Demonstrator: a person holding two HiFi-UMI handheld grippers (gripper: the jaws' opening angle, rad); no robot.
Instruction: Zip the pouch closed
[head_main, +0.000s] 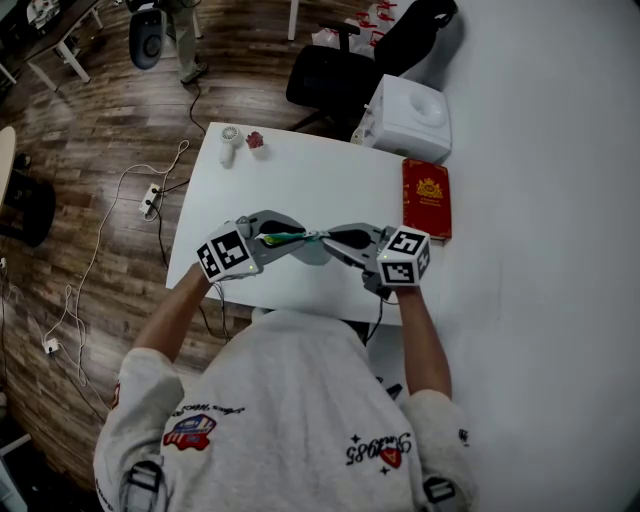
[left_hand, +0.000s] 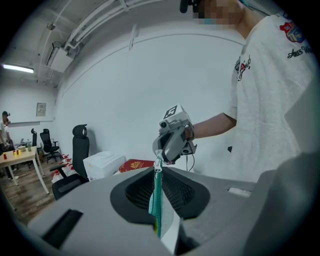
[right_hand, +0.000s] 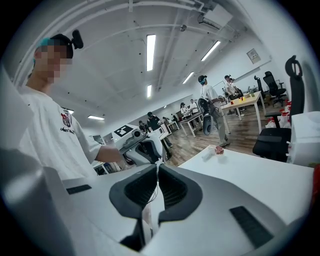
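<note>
2 closed grippers stretch the teal pouch (head_main: 288, 237) taut just above the near part of the bench (head_main: 300, 180): my left gripper (head_main: 268, 238) clamps its fabric as an anchor, while my right gripper (head_main: 335, 238) pinches its zipper end, probably so the slider can be drawn along.

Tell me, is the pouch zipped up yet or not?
Done: the pouch is held over the table, stretched between both grippers. In hand: the left gripper is shut on its teal end, and the right gripper pinches a small white piece at the other end, likely the zipper pull. Left: I can't see whether the zip is closed.
</note>
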